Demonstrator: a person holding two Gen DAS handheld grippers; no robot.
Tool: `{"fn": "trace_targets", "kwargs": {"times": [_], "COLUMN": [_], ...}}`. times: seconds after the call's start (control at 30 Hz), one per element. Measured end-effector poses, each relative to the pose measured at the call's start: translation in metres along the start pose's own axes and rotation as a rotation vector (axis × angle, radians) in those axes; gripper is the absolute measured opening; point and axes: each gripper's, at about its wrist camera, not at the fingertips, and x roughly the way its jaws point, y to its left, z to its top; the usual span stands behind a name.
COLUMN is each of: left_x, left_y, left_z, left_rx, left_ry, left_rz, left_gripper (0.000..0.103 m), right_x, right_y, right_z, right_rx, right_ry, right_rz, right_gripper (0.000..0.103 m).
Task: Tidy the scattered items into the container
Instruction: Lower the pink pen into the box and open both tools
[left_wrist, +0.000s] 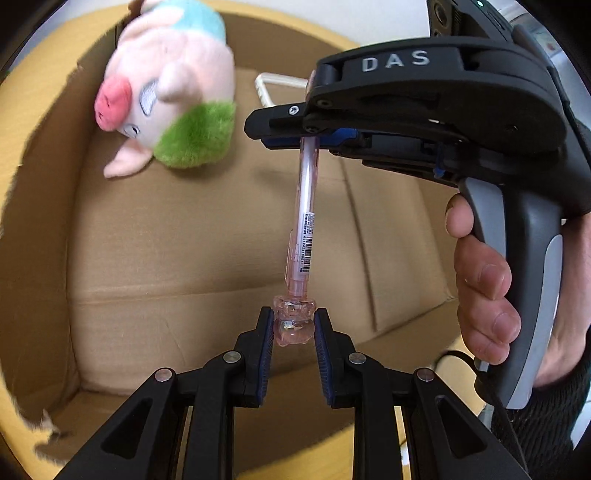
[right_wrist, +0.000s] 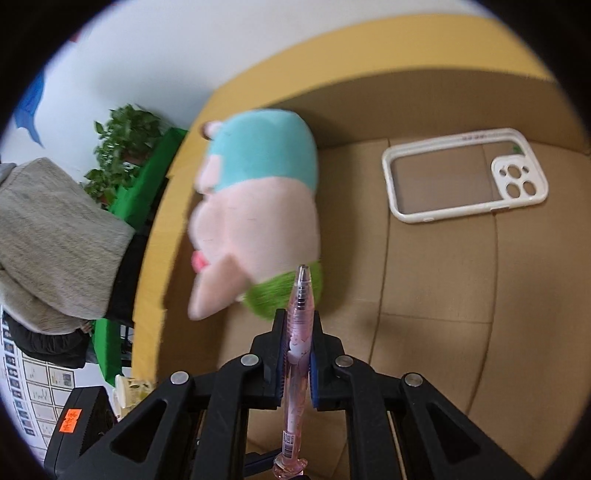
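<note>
Left wrist view. Item: pink pen (left_wrist: 301, 229), clear plastic barrel with a barcode label, figurine cap at the near end. Left gripper (left_wrist: 294, 325) at 6 o'clock, jaws clenched on the cap. Right gripper (left_wrist: 291, 138) at 1 o'clock, jaws clamped on the far end of the barrel. The pen hangs between the two, above the floor of the cardboard box (left_wrist: 184, 240). Plush pig (left_wrist: 166, 99) at 11 o'clock, inside the box.

Right wrist view. Right gripper (right_wrist: 298, 354) at 6 o'clock, jaws pinching the pen (right_wrist: 301, 317) mid-barrel, tip pointing to 12 o'clock. Plush pig (right_wrist: 258, 206) at 11 o'clock; white phone case (right_wrist: 391, 184) at 2 o'clock, flat on the box floor (right_wrist: 443, 295).

Handling, as judged: pen light, stiff, smooth and likely slippery; the barrel offers the surer hold, the ornate cap looking more fragile.
</note>
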Motion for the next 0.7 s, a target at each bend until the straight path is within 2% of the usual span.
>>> {"fn": "trace_targets", "kwargs": {"times": [0.27, 0.63, 0.7], "left_x": [0.018, 0.014, 0.013], "left_y": [0.013, 0.016, 0.017], "left_z": [0.003, -0.008, -0.011], "left_rx": [-0.03, -0.044, -0.048], "left_ry": [0.071, 0.08, 0.077], "left_rz": [0.042, 0.04, 0.044], "left_gripper": [0.023, 0.023, 0.023], "right_x": [0.029, 0.036, 0.035], "right_y": [-0.01, -0.02, -0.02], "right_z": [0.001, 0.002, 0.001], "right_rx": [0.007, 0.034, 0.031], "right_ry": [0.052, 0.07, 0.071], "right_rz": [-0.021, -0.009, -0.002], "right_gripper": [0.009, 0.011, 0.015]}}
